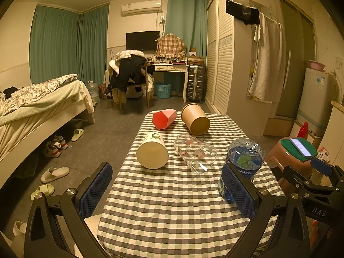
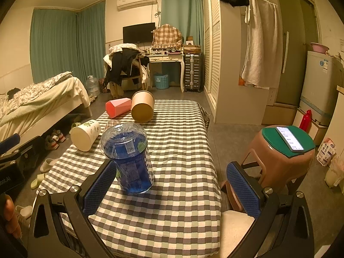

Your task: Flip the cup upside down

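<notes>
Left gripper (image 1: 167, 190) spread, empty; right gripper (image 2: 172, 186) spread, empty. Blue cup (image 2: 129, 159) upside down just ahead-left of right gripper. Beyond: white cup (image 1: 152, 151), glass (image 1: 195, 154), brown cup (image 1: 195, 119), red cup (image 1: 164, 118) lying sideways on checkered table (image 1: 172, 204).

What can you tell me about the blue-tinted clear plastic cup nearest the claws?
The blue-tinted clear plastic cup stands upside down on the grey-and-white checked tablecloth, closed base up and open rim flat on the cloth. Its wall is see-through, with a dark blue printed label and a small green mark. It stands apart from the four cups lying on their sides farther back. The open right claw sits just behind it; its left pad looks close to the cup, though contact is unclear. The open left claw holds nothing.
</notes>
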